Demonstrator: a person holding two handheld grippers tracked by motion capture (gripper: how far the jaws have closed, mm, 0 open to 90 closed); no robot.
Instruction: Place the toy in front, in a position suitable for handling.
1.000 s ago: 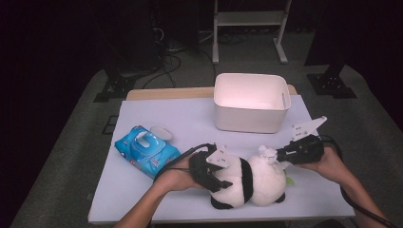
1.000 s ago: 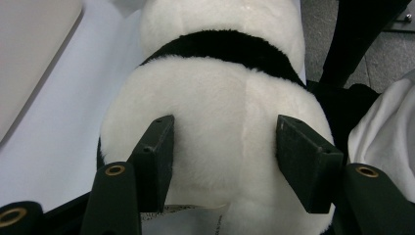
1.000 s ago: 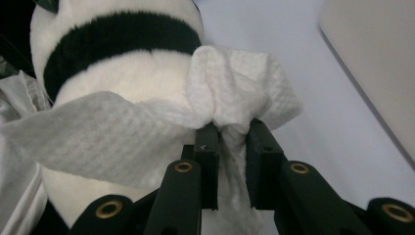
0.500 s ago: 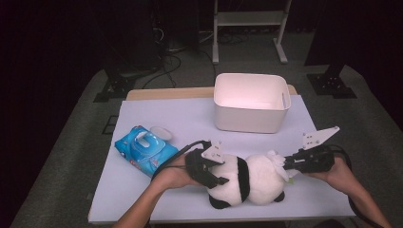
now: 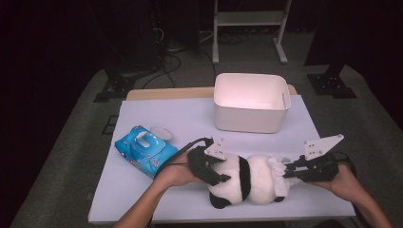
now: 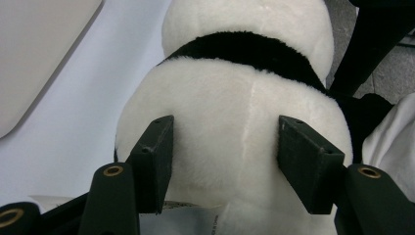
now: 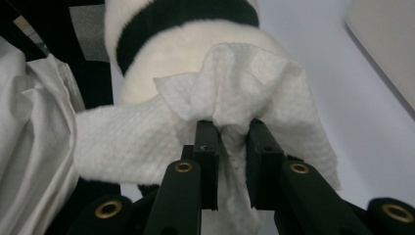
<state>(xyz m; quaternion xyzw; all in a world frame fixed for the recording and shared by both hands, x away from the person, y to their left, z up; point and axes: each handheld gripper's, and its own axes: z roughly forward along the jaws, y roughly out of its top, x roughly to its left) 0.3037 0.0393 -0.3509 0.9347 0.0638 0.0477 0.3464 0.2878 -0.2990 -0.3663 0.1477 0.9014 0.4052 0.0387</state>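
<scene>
Since a moment ago the right gripper (image 5: 286,172) has slid sideways toward the table's right edge, while the panda has stayed in its place. The big pale lavender table top (image 5: 157,114) holds a white plastic tub (image 5: 250,102) at the back, well apart from the work. Near the front edge lies the soft black-and-white stuffed panda toy (image 5: 247,180). To its left lies a blue pack of wet wipes (image 5: 145,152) with its flap open. The left gripper (image 6: 222,147) squeezes one white end of the panda between its jaws and holds it down. The right gripper's jaws are pinched tight on a crumpled white wet wipe (image 7: 235,98) that touches the panda's other end. This looks like the wiping step. Next, I think the wipe must rub over the fur while the left gripper holds the toy firm. The panda's face is hidden.
</scene>
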